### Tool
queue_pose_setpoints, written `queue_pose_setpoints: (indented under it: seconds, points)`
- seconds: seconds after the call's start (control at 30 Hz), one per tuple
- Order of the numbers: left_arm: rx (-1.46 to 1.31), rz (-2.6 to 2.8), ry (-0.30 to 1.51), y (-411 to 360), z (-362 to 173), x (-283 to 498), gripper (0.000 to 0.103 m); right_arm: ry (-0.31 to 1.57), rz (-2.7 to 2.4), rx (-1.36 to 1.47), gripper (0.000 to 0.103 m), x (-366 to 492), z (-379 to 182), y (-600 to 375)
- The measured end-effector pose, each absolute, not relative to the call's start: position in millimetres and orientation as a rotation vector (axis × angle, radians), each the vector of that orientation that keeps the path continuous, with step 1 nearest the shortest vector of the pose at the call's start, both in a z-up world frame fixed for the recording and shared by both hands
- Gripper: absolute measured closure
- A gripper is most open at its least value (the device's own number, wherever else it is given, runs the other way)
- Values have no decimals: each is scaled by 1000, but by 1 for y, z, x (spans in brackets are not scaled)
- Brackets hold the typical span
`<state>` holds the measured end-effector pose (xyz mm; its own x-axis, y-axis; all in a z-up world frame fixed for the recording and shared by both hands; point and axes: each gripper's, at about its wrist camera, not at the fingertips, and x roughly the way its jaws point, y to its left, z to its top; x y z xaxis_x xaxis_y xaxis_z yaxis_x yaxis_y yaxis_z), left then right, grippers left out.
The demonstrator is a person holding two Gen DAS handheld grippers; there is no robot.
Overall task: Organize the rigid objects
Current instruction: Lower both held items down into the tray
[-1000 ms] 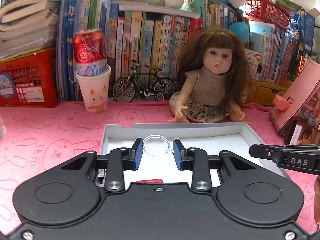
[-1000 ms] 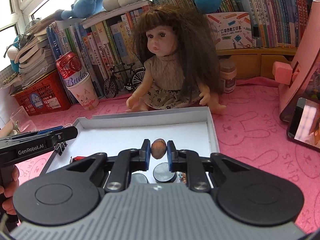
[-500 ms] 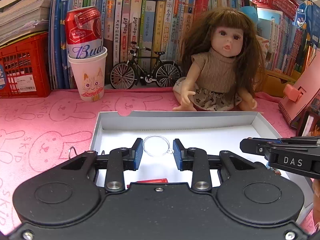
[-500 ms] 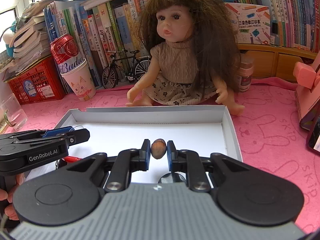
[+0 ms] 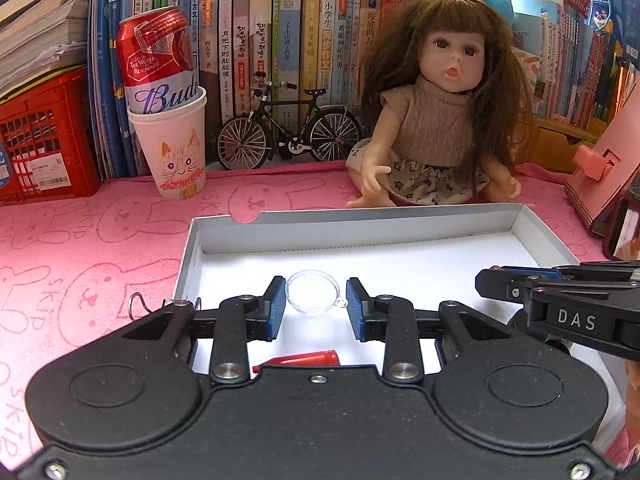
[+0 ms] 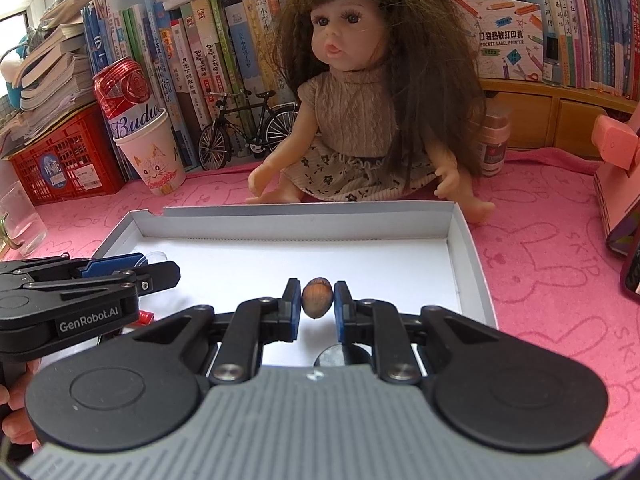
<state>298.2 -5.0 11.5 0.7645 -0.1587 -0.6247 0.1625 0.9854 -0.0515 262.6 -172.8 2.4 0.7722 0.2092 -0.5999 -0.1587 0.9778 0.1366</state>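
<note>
A shallow white box [image 5: 360, 224] lies on the pink cloth. My left gripper [image 5: 316, 300] hangs over its left part, shut on a clear round plastic dish [image 5: 313, 298] with a small tab. Under it in the box lies a red cone-shaped piece [image 5: 304, 360]. My right gripper [image 6: 317, 298] is over the box's [image 6: 304, 216] right part, shut on a brown nut [image 6: 317, 297]. A dark round disc [image 6: 340, 356] lies in the box below it. Each gripper shows from the side in the other's view: the right gripper [image 5: 560, 304], the left gripper [image 6: 100, 276].
Behind the box sits a doll [image 5: 436, 120], with a model bicycle [image 5: 288, 128] and a paper cup holding a red can [image 5: 168, 120] to its left. Books and a red crate [image 5: 40, 136] line the back. A pink stand [image 5: 608, 172] is at right, a glass jar [image 6: 20, 216] at left.
Both grippers have come lower and closer over the white box, each keeping its object. In the last half second they barely moved.
</note>
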Motion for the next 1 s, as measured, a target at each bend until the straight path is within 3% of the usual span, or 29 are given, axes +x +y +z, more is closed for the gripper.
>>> queue_pose_setpoints:
  seconds: [1.0]
  points:
    - [82,-169,732,-15,7,304,71,708,201,77,81,267,-2,-169]
